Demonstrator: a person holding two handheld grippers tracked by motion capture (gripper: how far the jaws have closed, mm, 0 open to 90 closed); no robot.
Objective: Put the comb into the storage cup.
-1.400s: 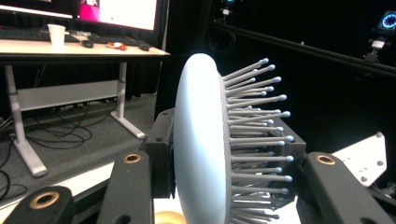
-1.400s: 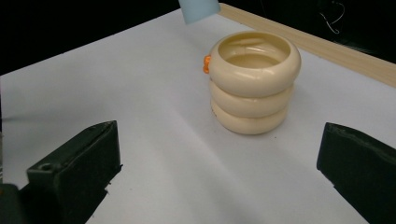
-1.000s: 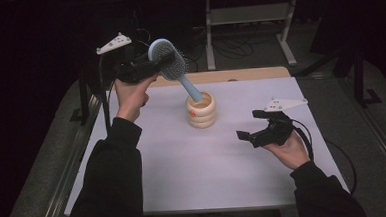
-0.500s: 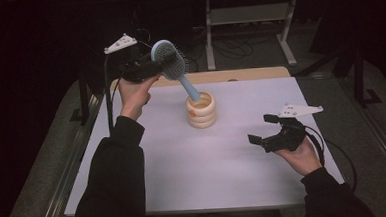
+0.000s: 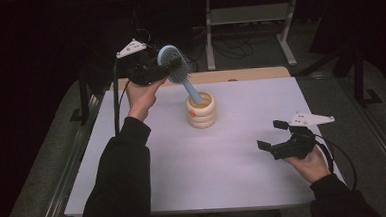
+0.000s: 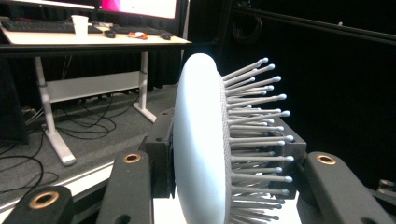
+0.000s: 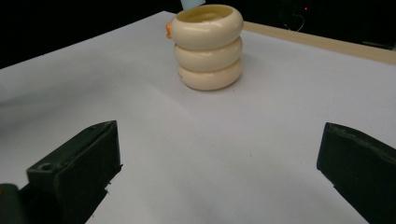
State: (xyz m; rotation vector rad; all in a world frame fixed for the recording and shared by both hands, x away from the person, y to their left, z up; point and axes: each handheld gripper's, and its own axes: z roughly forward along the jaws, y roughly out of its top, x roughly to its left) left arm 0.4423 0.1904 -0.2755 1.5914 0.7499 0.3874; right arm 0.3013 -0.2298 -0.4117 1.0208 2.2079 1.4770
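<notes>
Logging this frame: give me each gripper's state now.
Left gripper: closed on the blue hairbrush, handle in the cream holder.
Right gripper: open, holding nothing.

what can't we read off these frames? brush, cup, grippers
- Handle tip of the hairbrush: high view, hidden inside the cream ringed cup; depth unclear.
- Brush handle: left gripper view, cut off by the bottom edge; the left gripper is clamped on the head.
- Cup inside: right gripper view, rim blocks it.
- Orange mark on the cup: too small to identify.
- Right gripper: open above the white table; gap to the surface unreadable.
</notes>
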